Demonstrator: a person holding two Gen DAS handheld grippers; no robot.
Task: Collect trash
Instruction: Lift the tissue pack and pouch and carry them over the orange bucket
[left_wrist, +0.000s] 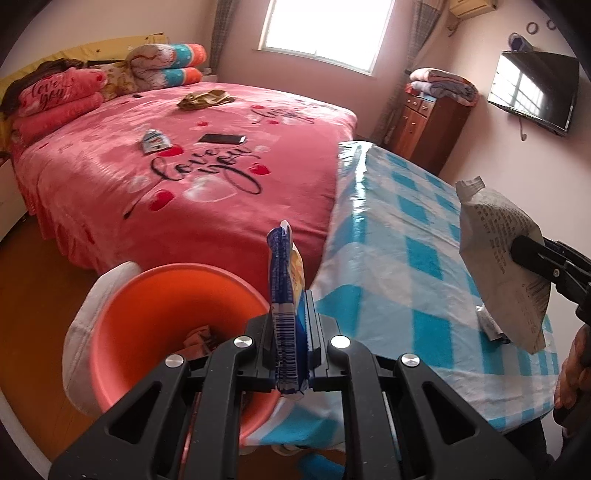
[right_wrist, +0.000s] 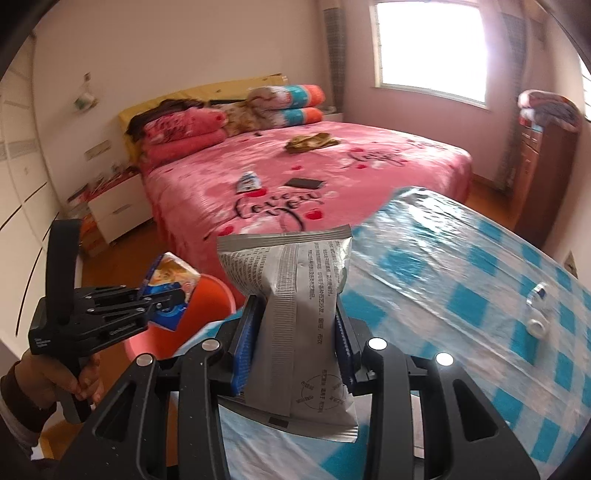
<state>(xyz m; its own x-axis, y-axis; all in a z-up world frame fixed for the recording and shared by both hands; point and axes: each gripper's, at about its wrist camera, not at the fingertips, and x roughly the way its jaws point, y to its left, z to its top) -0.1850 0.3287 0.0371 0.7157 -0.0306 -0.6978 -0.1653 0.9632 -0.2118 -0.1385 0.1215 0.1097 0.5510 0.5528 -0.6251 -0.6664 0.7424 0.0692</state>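
Note:
My left gripper is shut on a blue and yellow snack wrapper, held upright just right of an orange bin with a white liner. In the right wrist view the same gripper holds the wrapper above the bin. My right gripper is shut on a silver printed snack bag over the near edge of the blue-checked table. The left wrist view shows that bag at the right, pinched by the right gripper.
Crumpled scraps lie in the bin's bottom. A small silver packet and a clear plastic piece rest on the table. The pink bed carries a white wrapper, a black phone and a golden wrapper. A wooden cabinet stands beyond.

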